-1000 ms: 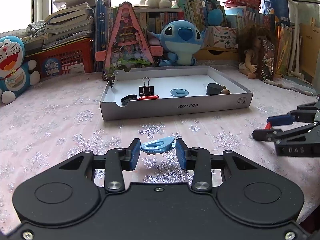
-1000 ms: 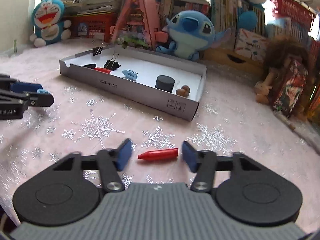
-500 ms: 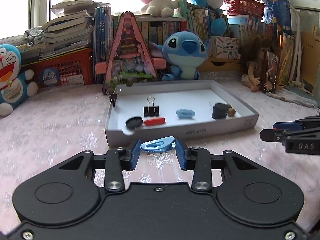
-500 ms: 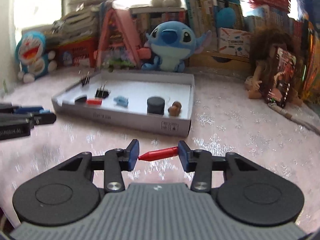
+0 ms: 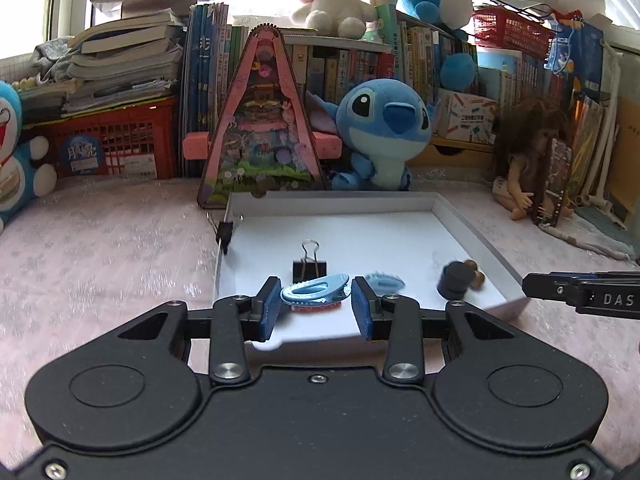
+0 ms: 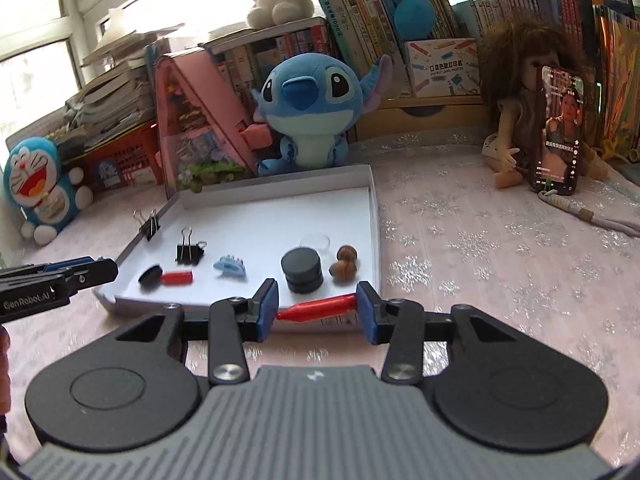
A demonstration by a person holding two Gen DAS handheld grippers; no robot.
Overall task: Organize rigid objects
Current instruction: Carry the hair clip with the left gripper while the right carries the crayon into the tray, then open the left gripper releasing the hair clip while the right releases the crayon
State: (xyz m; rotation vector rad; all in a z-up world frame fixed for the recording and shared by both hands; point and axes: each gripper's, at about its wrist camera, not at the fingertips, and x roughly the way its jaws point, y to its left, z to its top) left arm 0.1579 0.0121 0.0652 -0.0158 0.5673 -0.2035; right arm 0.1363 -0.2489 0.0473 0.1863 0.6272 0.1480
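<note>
Blue hair clip (image 5: 314, 289) sits crosswise between the blue pads of the left gripper (image 5: 315, 304), which are clamped on its two ends and hold it in the air above the near edge of the white box lid (image 5: 472, 222). Right gripper (image 6: 316, 311) is clamped in the same way on a red crayon (image 6: 316, 309), one pad on each end, and the crayon hangs in front of the near wall of the lid, toward its right corner.

Inside the lid several things lie along the near side: a black round piece (image 6: 150, 278) touching a short red piece (image 6: 177, 277) near the left corner, a black binder clip (image 6: 188, 251) just behind them, a second small blue hair clip (image 6: 230, 266) in the middle, a black cylinder (image 6: 302, 271) and a brown nut-like piece (image 6: 345, 264) toward the right edge. A clear round thing (image 6: 316, 242) stands behind the cylinder. Another binder clip (image 6: 149, 222) is clipped on the left wall of the lid.

The lid rests on a pink tablecloth (image 6: 480, 248) with snowflakes. At the far edge of the table a blue plush toy (image 6: 310, 108) sits right behind the lid.
</note>
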